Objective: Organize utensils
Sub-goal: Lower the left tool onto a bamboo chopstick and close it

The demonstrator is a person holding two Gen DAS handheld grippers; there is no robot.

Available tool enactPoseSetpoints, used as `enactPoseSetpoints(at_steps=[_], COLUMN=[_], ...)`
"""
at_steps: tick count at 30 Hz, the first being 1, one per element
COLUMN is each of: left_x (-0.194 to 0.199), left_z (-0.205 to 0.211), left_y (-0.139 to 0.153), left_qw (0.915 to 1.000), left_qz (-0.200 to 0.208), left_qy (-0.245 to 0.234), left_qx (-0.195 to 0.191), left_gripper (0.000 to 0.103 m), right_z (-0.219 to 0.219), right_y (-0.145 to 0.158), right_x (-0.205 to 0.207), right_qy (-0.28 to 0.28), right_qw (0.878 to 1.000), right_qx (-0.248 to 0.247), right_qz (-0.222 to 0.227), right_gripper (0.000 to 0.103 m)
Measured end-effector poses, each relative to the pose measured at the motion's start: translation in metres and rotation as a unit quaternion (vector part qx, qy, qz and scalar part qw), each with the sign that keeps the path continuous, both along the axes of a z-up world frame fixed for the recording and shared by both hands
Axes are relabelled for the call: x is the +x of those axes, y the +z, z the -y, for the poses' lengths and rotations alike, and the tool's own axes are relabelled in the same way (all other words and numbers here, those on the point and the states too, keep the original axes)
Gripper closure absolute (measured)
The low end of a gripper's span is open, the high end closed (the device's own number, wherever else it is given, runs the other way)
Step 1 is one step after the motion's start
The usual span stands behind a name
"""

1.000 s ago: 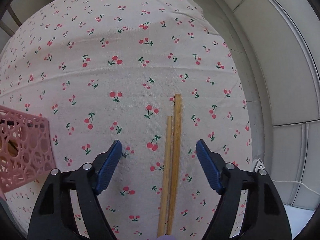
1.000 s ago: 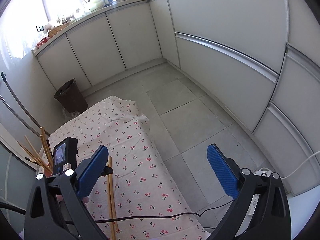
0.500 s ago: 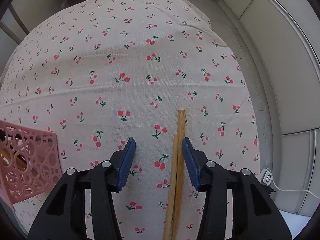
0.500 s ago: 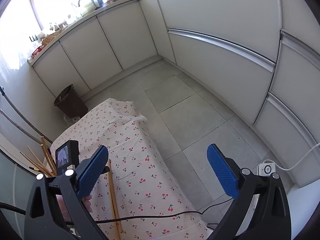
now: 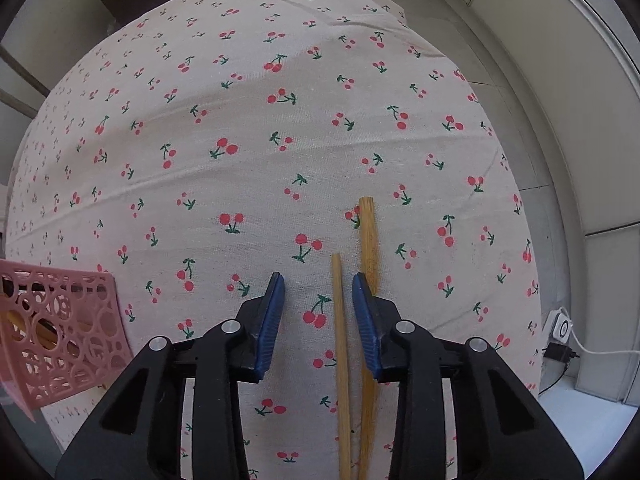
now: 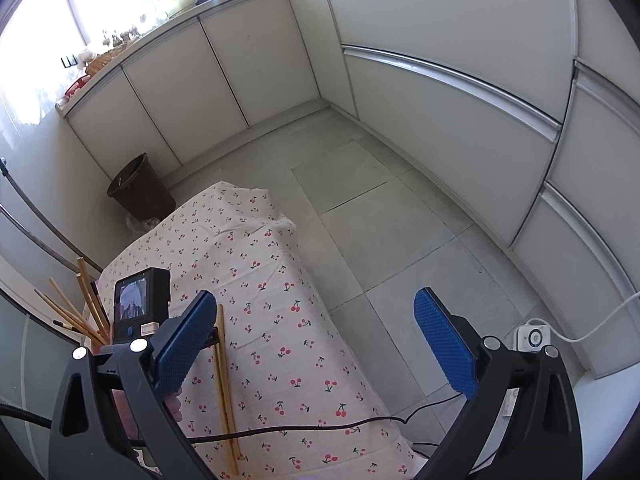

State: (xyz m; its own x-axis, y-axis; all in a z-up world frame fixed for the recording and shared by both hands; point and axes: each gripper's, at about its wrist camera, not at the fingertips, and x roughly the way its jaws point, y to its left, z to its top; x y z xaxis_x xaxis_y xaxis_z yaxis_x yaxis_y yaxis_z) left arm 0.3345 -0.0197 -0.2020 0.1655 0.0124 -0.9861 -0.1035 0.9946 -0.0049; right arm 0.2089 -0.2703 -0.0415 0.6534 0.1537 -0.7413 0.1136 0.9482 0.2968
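**Left claw closing around one chopstick**

The near ends of both chopsticks run off the bottom of the left wrist view, and the longer chopstick (image 5: 367,240) passes behind the right-hand pad, so part of its shaft is hidden. The pink basket (image 5: 60,336) is cut off at the left edge; more sticks stand in it, seen only through its holes (in the right wrist view they fan out above it).

The left claw (image 5: 318,292) points straight down at the desk. Its jaws have just been closing and are narrowly apart, with the shorter chopstick (image 5: 339,320) between the pads; neither pad visibly presses on it. The right claw (image 6: 316,320) hangs tilted downward beyond the desk's edge, over the floor, jaws wide apart with nothing between them.

The desk is covered by a cherry-print cloth (image 5: 240,120). Around it are grey floor tiles (image 6: 380,208), pale cabinets (image 6: 224,60), a dark bin (image 6: 140,188) and a white power adapter (image 6: 532,336) on the floor.
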Motion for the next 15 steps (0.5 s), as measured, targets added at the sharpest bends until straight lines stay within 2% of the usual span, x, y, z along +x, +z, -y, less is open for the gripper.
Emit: enactPoseSetpoints(at_steps=[3, 5, 11, 15], left_x=[0.004, 0.0, -0.009, -0.034], left_z=[-0.004, -0.006, -0.002, -0.008], left_y=[-0.001, 0.0, 0.0, 0.002], left_qw=[0.9994, 0.9994, 0.9998, 0.999], left_qz=[-0.005, 0.001, 0.019, 0.029], left_qy=[0.028, 0.03, 0.004, -0.008], left_qx=[-0.022, -0.016, -0.007, -0.035], left_gripper=[0.082, 0.093, 0.098, 0.099], right_z=[-0.005, -0.008, -0.016, -0.022], right_y=[-0.006, -0.01, -0.017, -0.024], right_x=[0.004, 0.008, 0.016, 0.023], right_qy=[0.0, 0.002, 0.01, 0.016], right_qw=[1.0, 1.0, 0.999, 0.999], right_qx=[-0.009, -0.013, -0.012, -0.008], right_qz=[-0.008, -0.015, -0.029, -0.041], right_gripper=[0.007, 0.007, 0.007, 0.007])
